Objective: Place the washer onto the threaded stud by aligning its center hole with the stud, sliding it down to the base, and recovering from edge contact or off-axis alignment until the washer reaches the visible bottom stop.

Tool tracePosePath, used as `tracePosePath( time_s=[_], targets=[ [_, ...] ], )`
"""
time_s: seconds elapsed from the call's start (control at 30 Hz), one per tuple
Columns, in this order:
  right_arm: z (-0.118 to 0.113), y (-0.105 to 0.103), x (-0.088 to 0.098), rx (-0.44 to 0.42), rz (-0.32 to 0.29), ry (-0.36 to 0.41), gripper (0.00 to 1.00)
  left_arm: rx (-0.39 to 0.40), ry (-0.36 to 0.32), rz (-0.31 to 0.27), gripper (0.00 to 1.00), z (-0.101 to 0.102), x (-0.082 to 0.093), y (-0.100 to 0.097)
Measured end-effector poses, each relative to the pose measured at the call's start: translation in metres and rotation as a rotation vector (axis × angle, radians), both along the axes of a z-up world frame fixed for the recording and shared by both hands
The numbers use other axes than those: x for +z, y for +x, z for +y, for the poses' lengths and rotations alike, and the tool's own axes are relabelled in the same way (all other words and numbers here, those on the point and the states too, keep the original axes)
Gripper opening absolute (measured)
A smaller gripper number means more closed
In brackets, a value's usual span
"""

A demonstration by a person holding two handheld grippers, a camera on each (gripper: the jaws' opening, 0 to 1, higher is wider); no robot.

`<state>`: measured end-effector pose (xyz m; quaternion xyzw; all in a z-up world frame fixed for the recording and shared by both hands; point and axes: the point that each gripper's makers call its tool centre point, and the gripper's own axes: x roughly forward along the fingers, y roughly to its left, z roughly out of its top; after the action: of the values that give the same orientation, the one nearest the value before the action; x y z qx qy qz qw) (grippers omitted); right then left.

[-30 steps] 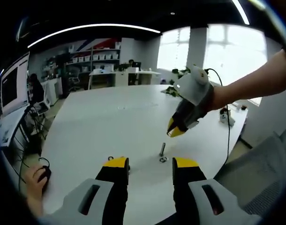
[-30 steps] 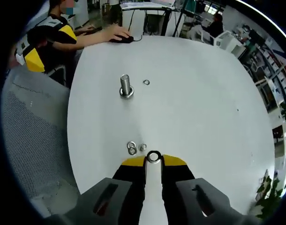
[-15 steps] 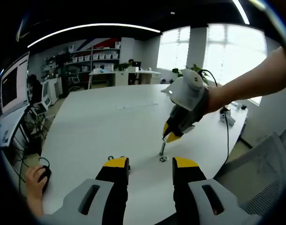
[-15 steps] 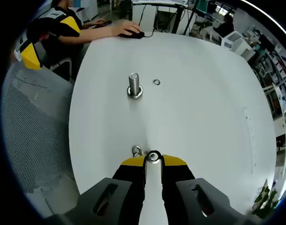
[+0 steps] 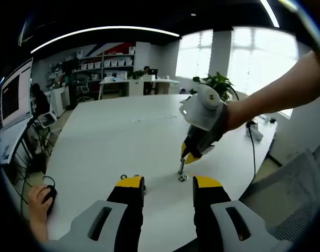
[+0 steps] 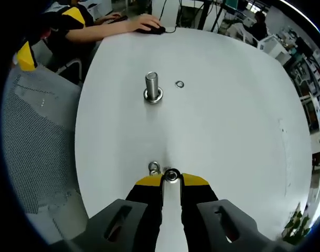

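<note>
Washer (image 6: 172,175) sits pinched between the yellow tips of the right gripper (image 6: 172,179), whose fingers are closed on it; its ring and centre hole show clearly in the right gripper view. It is above the white table (image 6: 228,121), not on the threaded stud (image 6: 152,86). The stud stands upright on the table, well ahead of the tips, with a washer already around its base. One loose washer (image 6: 180,84) lies just beside the stud and another (image 6: 154,168) lies near the gripper tips. In the left gripper view the left gripper (image 5: 168,185) has its fingers apart and holds nothing, while the right gripper (image 5: 190,156) hangs just over the stud (image 5: 181,166)
</note>
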<state>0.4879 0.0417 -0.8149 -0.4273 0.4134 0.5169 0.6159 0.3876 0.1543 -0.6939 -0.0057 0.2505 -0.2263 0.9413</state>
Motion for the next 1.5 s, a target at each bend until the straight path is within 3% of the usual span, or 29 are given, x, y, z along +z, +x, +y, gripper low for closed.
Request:
tracePosePath(
  time_s=[0.9,1.5],
  targets=[
    [-0.010,0.000,-0.050,0.006,0.051,-0.086,0.13,-0.004,0.007,0.020,0.35,0.000,-0.005,-0.001],
    [-0.021,-0.005,-0.049,-0.045,0.088,-0.096,0.18,0.008,0.015,0.026,0.35,0.003,-0.006,-0.001]
  ],
)
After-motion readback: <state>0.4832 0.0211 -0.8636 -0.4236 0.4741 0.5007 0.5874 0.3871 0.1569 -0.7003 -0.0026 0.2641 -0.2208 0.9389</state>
